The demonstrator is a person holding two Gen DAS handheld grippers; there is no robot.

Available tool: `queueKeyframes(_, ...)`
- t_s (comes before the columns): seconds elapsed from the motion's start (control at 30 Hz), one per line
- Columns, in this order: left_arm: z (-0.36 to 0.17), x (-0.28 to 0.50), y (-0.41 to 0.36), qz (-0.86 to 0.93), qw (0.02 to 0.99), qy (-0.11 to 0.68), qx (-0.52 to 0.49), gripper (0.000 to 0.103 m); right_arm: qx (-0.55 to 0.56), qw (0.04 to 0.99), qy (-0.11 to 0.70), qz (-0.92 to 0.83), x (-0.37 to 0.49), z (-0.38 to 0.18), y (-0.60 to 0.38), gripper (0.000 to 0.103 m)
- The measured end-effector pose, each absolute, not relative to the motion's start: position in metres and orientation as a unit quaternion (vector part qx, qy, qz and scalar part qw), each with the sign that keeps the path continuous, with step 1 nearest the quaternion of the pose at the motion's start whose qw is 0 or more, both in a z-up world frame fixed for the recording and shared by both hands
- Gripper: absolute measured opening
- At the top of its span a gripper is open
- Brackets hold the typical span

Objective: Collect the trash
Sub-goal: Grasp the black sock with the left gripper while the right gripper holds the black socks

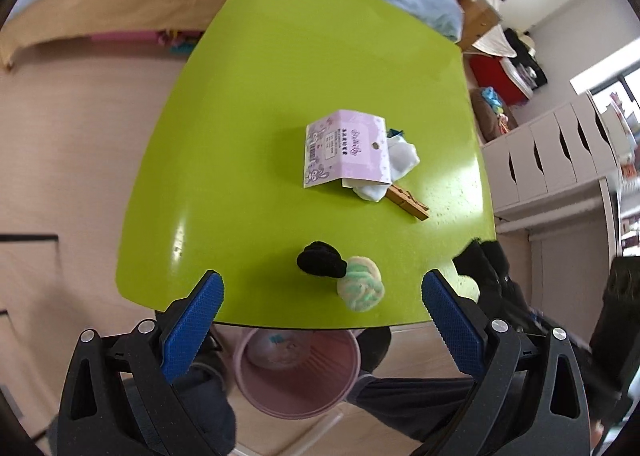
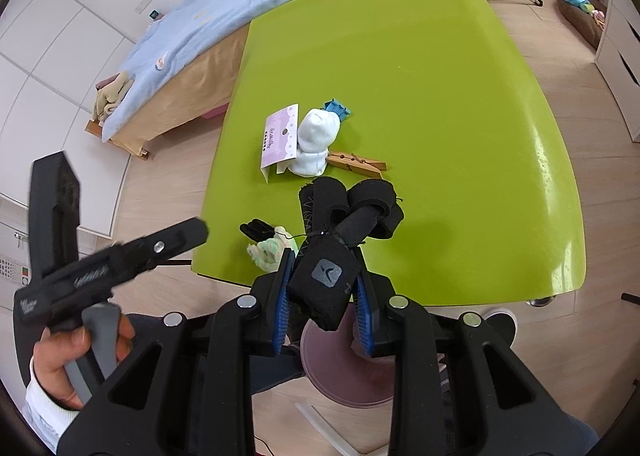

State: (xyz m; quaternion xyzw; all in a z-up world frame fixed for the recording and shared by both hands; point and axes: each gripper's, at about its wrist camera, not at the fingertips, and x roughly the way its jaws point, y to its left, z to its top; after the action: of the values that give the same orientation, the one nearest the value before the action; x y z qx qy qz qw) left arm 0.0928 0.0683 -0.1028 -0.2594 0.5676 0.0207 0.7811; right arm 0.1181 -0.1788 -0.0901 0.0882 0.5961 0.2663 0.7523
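The landmark here is the green counter (image 1: 280,95), a glossy lime top with rounded corners that stands on a pale wooden floor (image 1: 80,135).

Nearest to the cameras, below the near edge of the counter, a pink bin (image 1: 298,372) stands on the floor with something pale inside it. The right tongs (image 2: 324,296) hang over this near edge and over the bin; their blue pads are pressed against a black foam strap (image 2: 324,280) with a grey logo, whose rolled loops reach forward over the counter. The left tongs (image 1: 322,296) are spread wide and hold nothing (the pads stand far apart, one on each side of the near edge).

On the counter just inside the near edge lie a black fuzzy lump (image 1: 322,259) and a pale green and cream fluffy ball (image 1: 361,283), touching each other. Farther in, about the middle of the counter, a purple printed card (image 1: 344,151) leans over a white crumpled cloth (image 1: 402,155), with a wooden clothespin (image 1: 408,203) touching the cloth and a small blue thing (image 2: 337,108) behind it.

Beyond the far edge of the counter stands a bed (image 2: 192,43) with a light blue blanket and a wooden frame. To the right side of the counter are white drawers (image 1: 552,151), and a red box (image 1: 496,77) is on the floor.
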Motion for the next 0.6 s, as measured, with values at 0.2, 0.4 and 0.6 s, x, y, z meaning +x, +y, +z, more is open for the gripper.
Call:
queueKeyframes(0.2, -0.134, 0.102, 0.076, 0.05, 0.739, 0.586, -0.329, 0.095, 0.09, 0.753, 0.597, 0.262, 0.119, -0.094, -0.182, 0.028)
queueKeyframes(0.4, -0.153, 0.102, 0.074, 0.052, 0.711, 0.595, -0.373, 0.078, 0.093, 0.751, 0.6, 0.26, 0.12, -0.1, -0.183, 0.027)
queueKeyframes(0.6, -0.161, 0.104, 0.073, 0.048, 0.697, 0.596, -0.396, 0.056, 0.094, 0.748, 0.603, 0.261, 0.12, -0.103, -0.183, 0.027)
